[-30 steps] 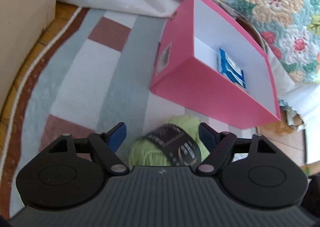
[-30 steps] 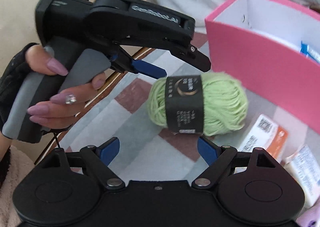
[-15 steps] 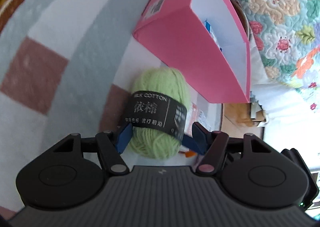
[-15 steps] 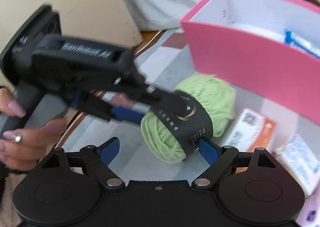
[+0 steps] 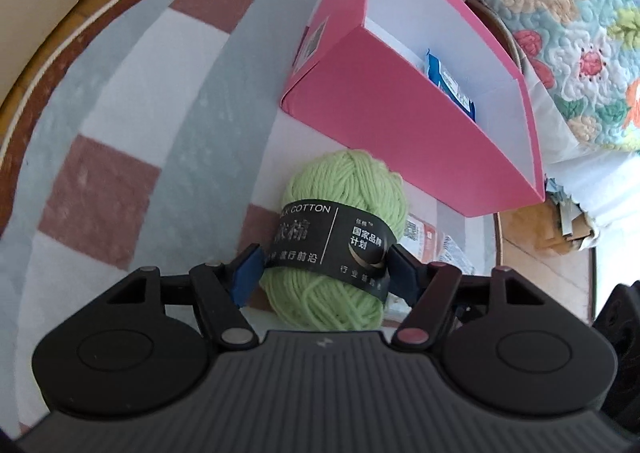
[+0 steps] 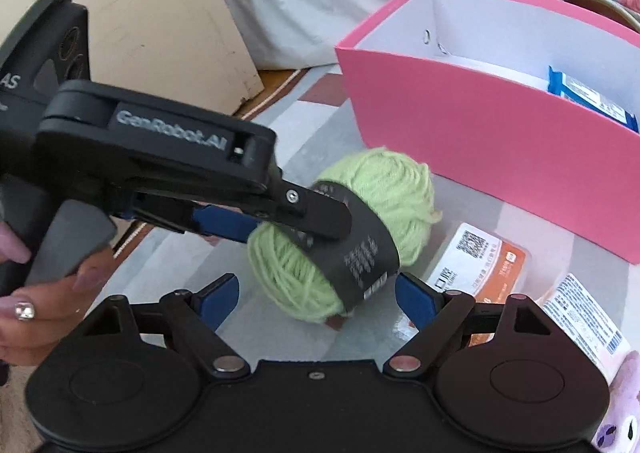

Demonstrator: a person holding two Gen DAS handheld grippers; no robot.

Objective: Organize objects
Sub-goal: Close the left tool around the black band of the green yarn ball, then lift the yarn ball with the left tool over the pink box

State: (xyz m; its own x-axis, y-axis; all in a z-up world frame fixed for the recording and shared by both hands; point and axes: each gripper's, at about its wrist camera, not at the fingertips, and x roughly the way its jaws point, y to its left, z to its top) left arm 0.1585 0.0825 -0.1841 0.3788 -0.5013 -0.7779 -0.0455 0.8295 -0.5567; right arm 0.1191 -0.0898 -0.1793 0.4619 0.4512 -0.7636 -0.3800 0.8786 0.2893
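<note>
The left gripper (image 5: 326, 267) pointed steeply downward, its blue pads (image 5: 247, 268) pressed against both sides of a yarn ball (image 5: 340, 193); its jaws had just been closing, then eased slightly. A hand (image 6: 44, 301) gripped its handle. The right gripper (image 6: 316, 295) hung nearby, jaws wide apart, holding nothing.

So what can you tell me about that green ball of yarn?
The green yarn ball is soft, fuzzy, pale green wool wound into a plump skein, with a black paper band around its middle printed with white writing. It lies on its side on the striped rug, near the pink box. The left tool pinches it at the band.
</note>
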